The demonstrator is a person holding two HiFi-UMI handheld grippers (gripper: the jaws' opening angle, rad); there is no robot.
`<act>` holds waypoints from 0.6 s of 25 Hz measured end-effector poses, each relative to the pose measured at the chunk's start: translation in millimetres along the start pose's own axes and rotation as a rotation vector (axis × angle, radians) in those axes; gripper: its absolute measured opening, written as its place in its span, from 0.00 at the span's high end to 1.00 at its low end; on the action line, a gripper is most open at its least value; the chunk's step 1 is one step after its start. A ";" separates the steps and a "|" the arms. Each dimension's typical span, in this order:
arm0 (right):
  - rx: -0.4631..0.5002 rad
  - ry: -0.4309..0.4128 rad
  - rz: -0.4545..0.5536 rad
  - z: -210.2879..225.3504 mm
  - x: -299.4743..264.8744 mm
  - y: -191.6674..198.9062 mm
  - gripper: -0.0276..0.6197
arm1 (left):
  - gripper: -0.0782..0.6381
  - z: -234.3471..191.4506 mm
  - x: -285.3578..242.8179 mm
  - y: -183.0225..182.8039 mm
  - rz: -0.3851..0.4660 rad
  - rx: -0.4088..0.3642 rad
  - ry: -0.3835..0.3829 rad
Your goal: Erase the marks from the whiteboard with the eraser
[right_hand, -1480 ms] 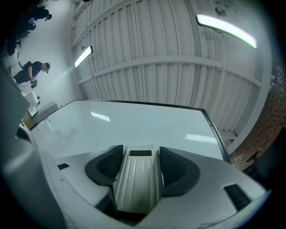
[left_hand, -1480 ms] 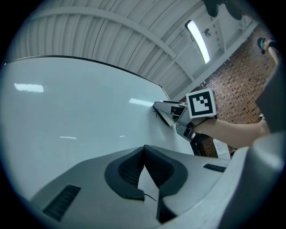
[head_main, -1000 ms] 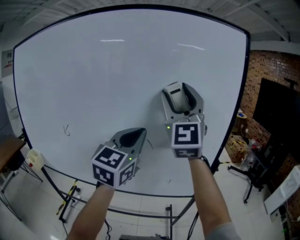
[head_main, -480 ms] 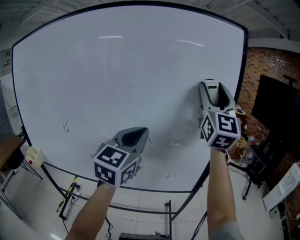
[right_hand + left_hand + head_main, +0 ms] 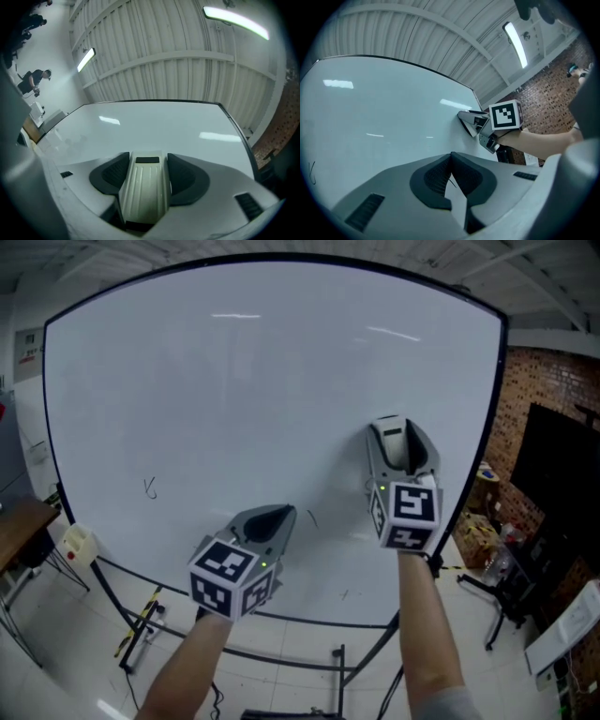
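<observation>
The whiteboard (image 5: pixel 234 390) fills most of the head view. It bears a small scribble (image 5: pixel 150 487) at the left, a short stroke (image 5: pixel 312 518) between the grippers and a faint tick (image 5: pixel 345 593) near the bottom edge. My right gripper (image 5: pixel 400 430) is shut on a pale beige eraser (image 5: pixel 393 439), which rests against the board at centre right. In the right gripper view the eraser (image 5: pixel 145 190) sits between the dark pads. My left gripper (image 5: pixel 275 515) is shut on nothing, low on the board. The short stroke (image 5: pixel 452 178) shows through its jaws.
A brick wall (image 5: pixel 548 381) and a black screen (image 5: pixel 553 484) lie right of the board. Boxes and stand legs (image 5: pixel 487 549) crowd the floor there. A white container (image 5: pixel 77 542) and a wooden table corner (image 5: pixel 19 521) sit at the left. The board's frame legs (image 5: pixel 337 671) run below.
My right gripper with the eraser swept right across the board, then came back left and slightly down. The left gripper has hardly moved.
</observation>
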State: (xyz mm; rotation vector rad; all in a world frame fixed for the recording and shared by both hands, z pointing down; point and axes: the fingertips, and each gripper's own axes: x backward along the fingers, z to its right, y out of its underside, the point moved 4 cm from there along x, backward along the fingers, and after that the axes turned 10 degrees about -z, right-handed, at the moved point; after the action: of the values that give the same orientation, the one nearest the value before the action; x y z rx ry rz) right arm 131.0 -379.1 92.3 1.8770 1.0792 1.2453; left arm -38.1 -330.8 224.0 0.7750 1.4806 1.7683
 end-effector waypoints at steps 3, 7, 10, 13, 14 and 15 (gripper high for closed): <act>0.009 -0.028 -0.015 -8.0 0.6 -0.7 0.56 | 0.90 -4.6 8.7 3.0 -0.004 0.006 -0.009; -0.033 -0.055 -0.020 -2.6 14.3 -6.5 0.56 | 0.90 -5.3 11.9 2.2 0.000 0.010 0.007; -0.065 -0.074 -0.014 0.4 42.0 -3.9 0.56 | 0.90 4.2 9.6 5.3 0.004 0.012 0.048; -0.101 -0.115 -0.026 -4.2 74.5 5.1 0.56 | 0.90 17.8 5.9 10.8 0.005 0.021 0.103; -0.120 -0.130 -0.034 -6.3 84.3 9.0 0.56 | 0.90 22.5 4.2 12.6 0.004 0.021 0.119; -0.142 -0.146 -0.041 -8.8 93.1 13.8 0.56 | 0.90 26.8 2.4 14.4 0.003 0.023 0.134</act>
State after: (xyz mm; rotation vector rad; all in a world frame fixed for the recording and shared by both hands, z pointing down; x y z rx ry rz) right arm 146.9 -302.8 145.6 1.7991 0.9232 1.1128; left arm -19.8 -315.1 242.8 0.6820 1.5901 1.8394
